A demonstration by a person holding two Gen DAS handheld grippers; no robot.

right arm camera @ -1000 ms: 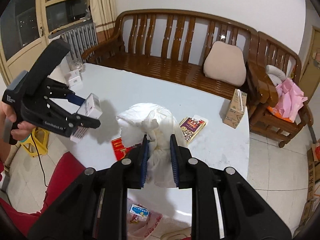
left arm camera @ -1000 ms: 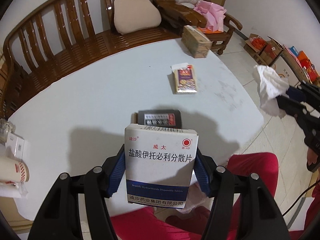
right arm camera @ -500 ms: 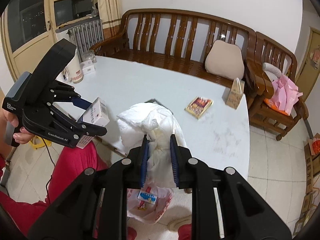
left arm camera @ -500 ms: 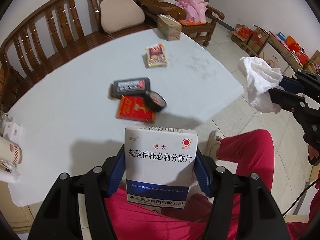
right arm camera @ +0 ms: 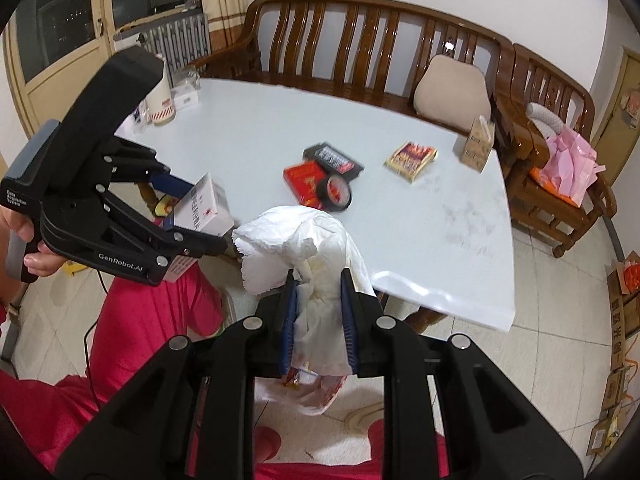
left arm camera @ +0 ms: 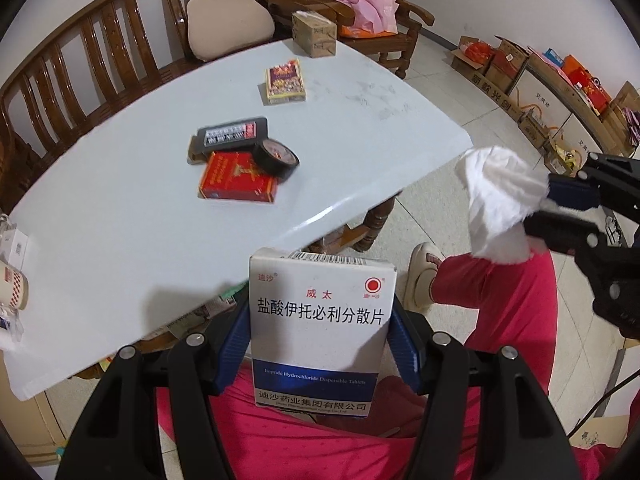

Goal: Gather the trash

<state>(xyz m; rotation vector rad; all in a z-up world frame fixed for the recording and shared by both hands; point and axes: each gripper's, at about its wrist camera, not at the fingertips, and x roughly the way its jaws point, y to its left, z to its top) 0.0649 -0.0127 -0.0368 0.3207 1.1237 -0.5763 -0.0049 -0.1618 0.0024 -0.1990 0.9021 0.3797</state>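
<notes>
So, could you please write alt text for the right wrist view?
The right hand-held gripper pinches crumpled white tissue beside a white table. At left, the left hand-held gripper grips a white medicine box.

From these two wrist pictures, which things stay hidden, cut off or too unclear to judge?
- Plastic bag on the floor, right wrist view: the tissue wad and the right gripper cover most of it, so its contents are unclear.
- Cup, left wrist view: cut off by the left edge.
- Papers under the table, left wrist view: hidden by the table and the medicine box held in the left gripper.
</notes>
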